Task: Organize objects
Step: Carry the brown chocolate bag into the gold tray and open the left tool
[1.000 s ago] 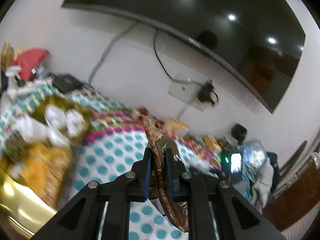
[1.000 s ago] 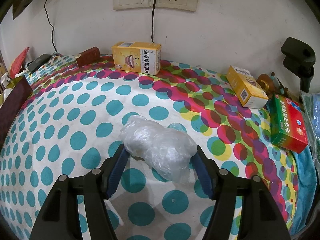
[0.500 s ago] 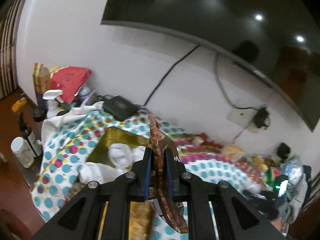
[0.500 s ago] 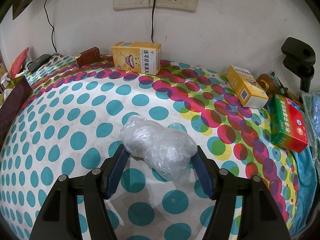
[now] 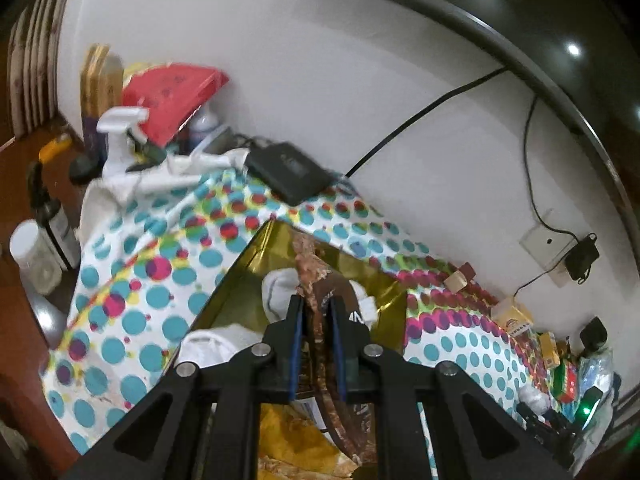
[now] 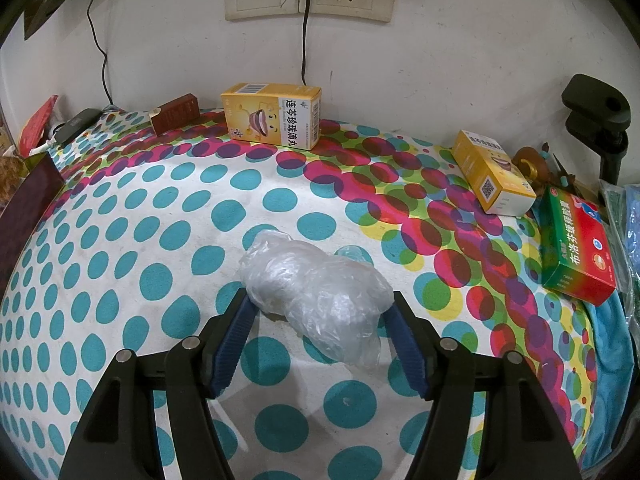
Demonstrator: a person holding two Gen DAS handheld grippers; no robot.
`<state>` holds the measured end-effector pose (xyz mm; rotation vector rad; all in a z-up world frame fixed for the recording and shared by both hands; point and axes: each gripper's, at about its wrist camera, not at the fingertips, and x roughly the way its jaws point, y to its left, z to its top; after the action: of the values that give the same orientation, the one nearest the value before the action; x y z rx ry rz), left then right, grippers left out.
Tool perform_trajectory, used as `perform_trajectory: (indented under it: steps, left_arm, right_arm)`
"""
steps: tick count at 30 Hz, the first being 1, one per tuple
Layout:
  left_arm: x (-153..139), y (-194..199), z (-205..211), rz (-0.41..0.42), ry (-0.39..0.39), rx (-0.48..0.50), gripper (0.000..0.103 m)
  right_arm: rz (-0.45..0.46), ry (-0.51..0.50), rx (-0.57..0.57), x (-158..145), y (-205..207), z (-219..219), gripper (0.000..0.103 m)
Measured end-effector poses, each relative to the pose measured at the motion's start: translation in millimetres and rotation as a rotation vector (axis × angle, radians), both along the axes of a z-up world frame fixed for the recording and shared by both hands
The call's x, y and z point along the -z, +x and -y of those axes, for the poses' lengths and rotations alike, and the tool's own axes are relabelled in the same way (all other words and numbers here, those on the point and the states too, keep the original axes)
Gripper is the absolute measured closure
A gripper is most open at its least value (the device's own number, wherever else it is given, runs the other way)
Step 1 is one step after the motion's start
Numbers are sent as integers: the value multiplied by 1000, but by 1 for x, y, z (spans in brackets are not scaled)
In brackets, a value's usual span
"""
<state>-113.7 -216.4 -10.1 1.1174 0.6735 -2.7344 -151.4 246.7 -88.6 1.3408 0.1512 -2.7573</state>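
Two grippers in play. Left gripper: jaws pressed nearly together, pinching a crumpled brown wrapper that stuck up past the tips and hung down below them. It sat over a gold-lined box holding white bundles, on the polka-dot cloth. Far left: white spray bottle, red bag, black device by the wall.

Right gripper: jaws spread about halfway, with a clear plastic bundle between them, lying on the cloth. Left pad touched the bundle; the right one looked just at its edge, contact hard to confirm. Far side by the wall: yellow carton, second yellow carton to the right, green-and-red box far right.

Versus one second earlier: the left view swung from the mid-table and wall socket over to the left end, box now directly under the tips; grip on the wrapper unchanged. Right view unchanged, bundle in the same spot.

Hard to read: wrapper print, what the white bundles are, what's inside the plastic. Box's near part hidden behind the left gripper body; far-right clutter in the left view blurred.
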Motion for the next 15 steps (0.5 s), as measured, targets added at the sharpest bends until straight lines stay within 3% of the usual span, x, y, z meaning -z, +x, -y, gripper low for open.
perform_trajectory:
  steps: [4, 6, 7, 12, 15]
  left_arm:
    - [4, 3, -2, 34, -48, 0, 80]
    - [4, 4, -3, 76, -67, -5, 60]
    - [5, 6, -3, 85, -67, 2, 57]
    - [0, 24, -12, 85, -162, 13, 55]
    - [-4, 39, -17, 82, -189, 12, 55]
  right_arm:
    - [0, 1, 0, 0, 0, 0, 38]
    - [0, 1, 0, 0, 0, 0, 38]
    - [0, 1, 0, 0, 0, -1, 38]
    - [0, -1, -1, 0, 0, -1, 39]
    - [4, -30, -20, 0, -1, -1, 48]
